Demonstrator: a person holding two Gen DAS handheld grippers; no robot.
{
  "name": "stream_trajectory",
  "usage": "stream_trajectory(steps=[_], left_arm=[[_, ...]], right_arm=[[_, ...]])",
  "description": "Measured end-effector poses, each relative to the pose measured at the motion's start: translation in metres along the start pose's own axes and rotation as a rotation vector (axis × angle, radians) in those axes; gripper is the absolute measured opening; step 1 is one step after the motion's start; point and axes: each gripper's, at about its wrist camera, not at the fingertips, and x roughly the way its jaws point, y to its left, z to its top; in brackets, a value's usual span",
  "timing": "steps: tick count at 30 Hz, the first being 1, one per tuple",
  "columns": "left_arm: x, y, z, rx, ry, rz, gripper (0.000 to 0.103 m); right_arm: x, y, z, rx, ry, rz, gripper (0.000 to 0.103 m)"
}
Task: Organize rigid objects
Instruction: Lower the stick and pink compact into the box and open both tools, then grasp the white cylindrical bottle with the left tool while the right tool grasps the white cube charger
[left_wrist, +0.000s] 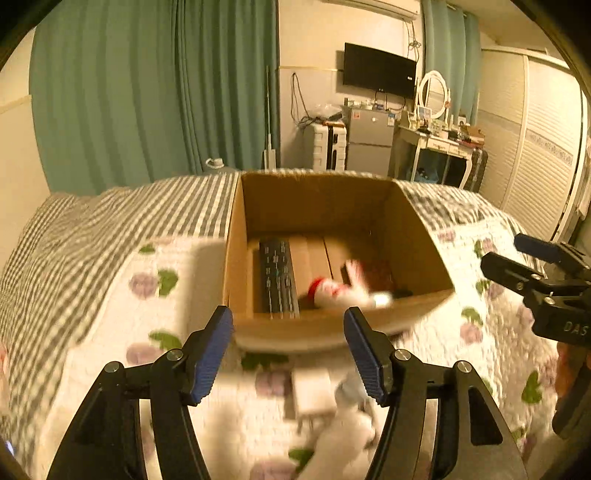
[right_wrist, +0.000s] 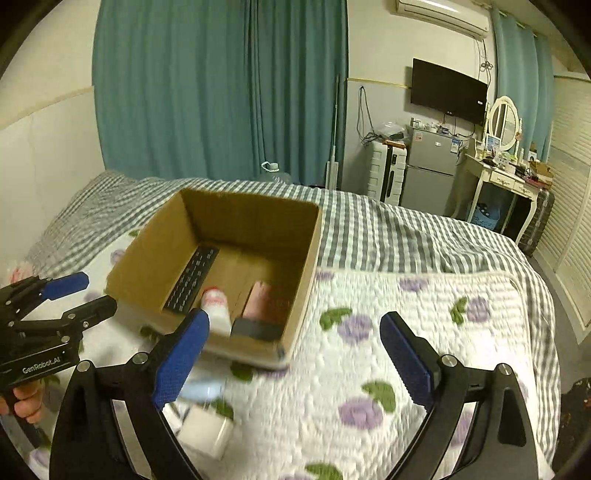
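- Bedroom surroundings are shown: 1 bed (right_wrist: 406, 236) is covered by a grey-and-white checked sheet, with 1 quilted white blanket (right_wrist: 369, 354) printed with purple flowers and green leaves laid over it.
- 2 teal curtains, 1 wall-mounted TV (right_wrist: 448, 90), 1 small grey fridge (right_wrist: 430, 171) and 1 white dressing table (right_wrist: 498, 184) with an oval mirror are seen at the back.
- 1 open brown cardboard box (left_wrist: 417, 236) is set on the blanket, square in shape with plain corrugated walls.
- 4 rigid items are counted inside the box: 1 long black remote control (left_wrist: 277, 277) along the left wall, 1 white bottle with a red cap (right_wrist: 216, 306), 1 pink oblong item (right_wrist: 258, 297) and 1 flat black block (right_wrist: 256, 328) at the near wall.
- 1 white, blurred object (right_wrist: 205, 424) lies on the blanket just in front of the box; its shape cannot be made out.
- The left gripper (left_wrist: 288, 354) is held before the near wall of the box, its 2 blue ribbed fingers (left_wrist: 208, 358) spread wide, with nothing held.
- The right gripper (right_wrist: 295, 362) is held over the blanket beside the box, its 2 fingers likewise spread wide and empty.
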Motion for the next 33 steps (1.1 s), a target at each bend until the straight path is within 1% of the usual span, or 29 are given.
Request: stream_trajectory(steps=[2,4,6,8,12,14,17,19,20,21,22,23,24,26,30,31,33], left_arm=[[-0.003,-0.002,-0.014,0.010,0.009,-0.009,0.066],[-0.002,-0.006,-0.030,0.019,0.032,-0.031,0.066],[0.001,-0.013,-0.048,0.033,0.075,-0.064,0.066],[0.006,-0.021,-0.064,0.063,0.113,-0.079,0.066],[0.020,-0.039,-0.097,0.125,0.211,-0.091,0.066],[0.027,-0.045,-0.107,0.145,0.246,-0.093,0.066],[0.039,-0.049,-0.111,0.166,0.271,-0.071,0.065],[0.046,-0.047,-0.113,0.155,0.294,-0.090,0.063],[0.051,-0.046,-0.114,0.149,0.307,-0.085,0.061],[0.053,-0.044,-0.115,0.143,0.314,-0.080,0.052],[0.053,-0.042,-0.114,0.127,0.320,-0.092,0.050],[0.051,-0.041,-0.113,0.117,0.317,-0.105,0.048],[0.047,-0.041,-0.112,0.114,0.310,-0.119,0.044],[0.036,-0.042,-0.109,0.112,0.276,-0.112,0.044],[0.008,-0.038,-0.097,0.066,0.187,-0.138,0.044],[0.002,-0.037,-0.094,0.058,0.166,-0.137,0.044],[-0.007,-0.033,-0.088,0.050,0.119,-0.094,0.044]], right_arm=[[-0.007,0.004,-0.013,-0.015,0.003,-0.017,0.094],[-0.011,0.006,-0.027,-0.011,0.019,-0.014,0.094],[-0.009,0.005,-0.040,0.009,0.049,-0.001,0.094],[-0.004,0.005,-0.052,0.025,0.083,0.006,0.094],[0.009,0.015,-0.071,-0.024,0.139,-0.011,0.094],[0.010,0.017,-0.072,-0.033,0.141,-0.006,0.094],[0.012,0.015,-0.074,-0.027,0.142,0.002,0.094],[0.015,0.014,-0.075,-0.019,0.154,0.001,0.094],[0.016,0.013,-0.075,-0.016,0.158,0.000,0.094],[0.016,0.012,-0.076,-0.011,0.161,0.000,0.094],[0.017,0.012,-0.075,-0.009,0.161,0.002,0.094],[0.017,0.012,-0.075,-0.008,0.162,0.005,0.094],[0.018,0.013,-0.076,-0.009,0.165,0.010,0.094],[0.019,0.015,-0.077,-0.016,0.168,0.015,0.094],[0.021,0.023,-0.079,-0.040,0.172,0.039,0.094],[0.023,0.025,-0.080,-0.047,0.175,0.045,0.094],[0.026,0.031,-0.081,-0.063,0.184,0.062,0.094]])
